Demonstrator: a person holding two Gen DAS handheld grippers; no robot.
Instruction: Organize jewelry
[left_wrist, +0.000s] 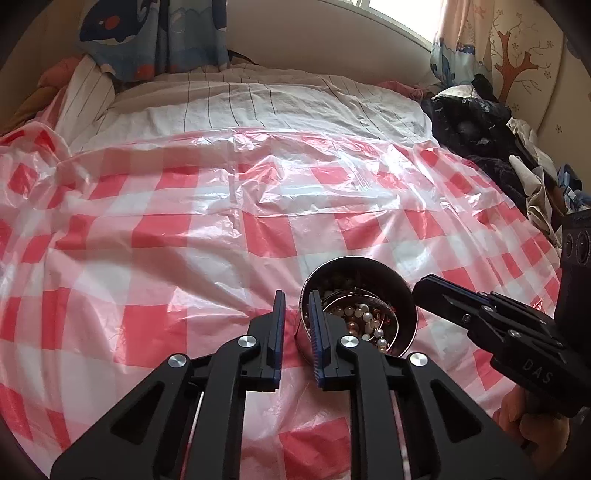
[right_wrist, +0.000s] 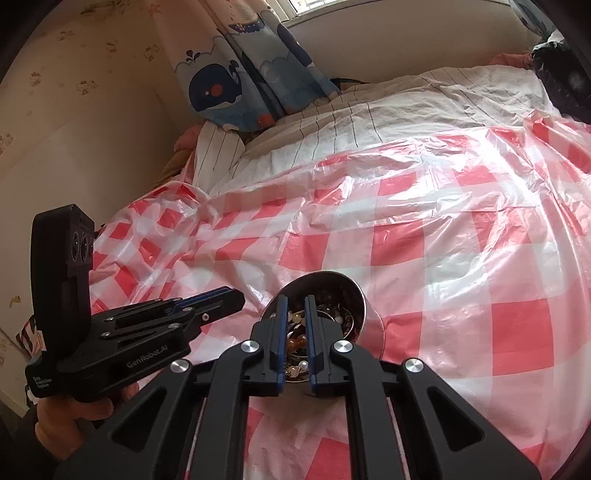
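Note:
A round metal tin (left_wrist: 404, 295) full of pearl and amber bead jewelry (left_wrist: 364, 319) sits on the red-and-white checked plastic sheet (left_wrist: 184, 258). My left gripper (left_wrist: 297, 299) is open just left of the tin, its right finger by the tin's rim, nothing between the jaws. The right gripper (left_wrist: 424, 288) shows at the tin's right side. In the right wrist view, my right gripper (right_wrist: 294, 304) hangs open over the tin (right_wrist: 358, 299), with beads (right_wrist: 295, 341) visible between its fingers. The left gripper (right_wrist: 229, 295) shows at the left.
The sheet covers a bed with a striped white duvet (left_wrist: 258, 107) behind. Dark clothes (left_wrist: 480, 125) are piled at the bed's right side. A whale-print curtain (right_wrist: 236, 74) hangs by the wall.

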